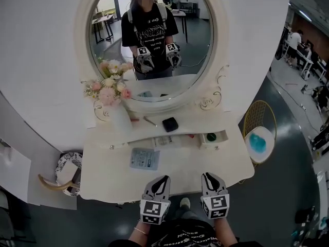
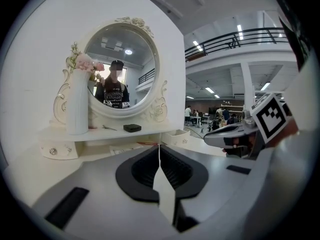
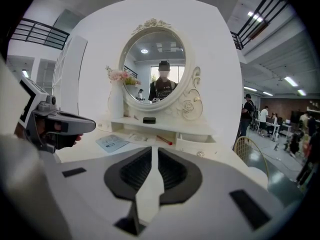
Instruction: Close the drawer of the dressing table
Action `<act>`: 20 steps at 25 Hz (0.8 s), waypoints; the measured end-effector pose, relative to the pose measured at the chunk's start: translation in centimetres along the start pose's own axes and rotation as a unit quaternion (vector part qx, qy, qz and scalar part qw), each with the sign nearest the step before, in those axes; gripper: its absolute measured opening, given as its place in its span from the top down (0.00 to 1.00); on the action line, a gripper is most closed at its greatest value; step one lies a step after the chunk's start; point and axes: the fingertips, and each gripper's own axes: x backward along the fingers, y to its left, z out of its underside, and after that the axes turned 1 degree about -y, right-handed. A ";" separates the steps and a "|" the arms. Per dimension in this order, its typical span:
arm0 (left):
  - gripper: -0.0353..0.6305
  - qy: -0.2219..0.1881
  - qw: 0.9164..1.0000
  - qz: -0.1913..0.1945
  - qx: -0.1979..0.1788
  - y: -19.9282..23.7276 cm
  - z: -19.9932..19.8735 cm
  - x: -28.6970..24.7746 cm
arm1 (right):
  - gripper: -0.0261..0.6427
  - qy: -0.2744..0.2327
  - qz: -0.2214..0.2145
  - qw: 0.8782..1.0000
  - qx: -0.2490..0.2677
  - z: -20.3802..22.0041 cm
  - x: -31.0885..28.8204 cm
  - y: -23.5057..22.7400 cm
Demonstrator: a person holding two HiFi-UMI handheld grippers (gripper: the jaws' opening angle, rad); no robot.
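The white dressing table [image 1: 205, 169] has a small drawer [image 1: 214, 138] pulled out at the right end of its raised shelf, with something green inside. That drawer also appears in the left gripper view [image 2: 176, 137] and in the right gripper view [image 3: 196, 145]. Both grippers hover over the table's near edge, short of the drawer and touching nothing. My left gripper [image 1: 163, 179] [image 2: 160, 147] is shut and empty. My right gripper [image 1: 208, 176] [image 3: 155, 149] is shut and empty too, and is the one nearer the drawer.
On the shelf stand a white vase of pink flowers [image 1: 110, 94] and a small black box [image 1: 170, 124], below the oval mirror [image 1: 154, 40]. A leaflet [image 1: 144, 158] lies on the tabletop. A round stool with a blue seat [image 1: 258, 142] stands at the right, a patterned basket [image 1: 67, 171] at the left.
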 end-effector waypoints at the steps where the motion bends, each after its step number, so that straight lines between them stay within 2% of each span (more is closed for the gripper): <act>1: 0.92 0.000 1.000 -0.002 0.001 0.0 -0.1 -0.6 | 0.89 0.001 -0.003 1.000 0.002 -0.1 -0.4 -0.4; 7: 0.92 0.004 1.000 -0.009 0.002 -0.5 -0.7 -4.3 | 0.89 0.016 -0.004 1.000 0.015 -0.1 -2.5 -3.9; 12: 0.92 0.003 1.000 -0.017 0.007 -1.1 -1.4 -6.8 | 0.89 0.030 -0.012 0.999 0.006 0.6 -4.1 -6.3; 20: 0.92 0.005 0.999 -0.045 0.021 -1.4 -1.5 -9.9 | 0.89 0.036 -0.034 0.999 0.002 1.4 -6.6 -8.9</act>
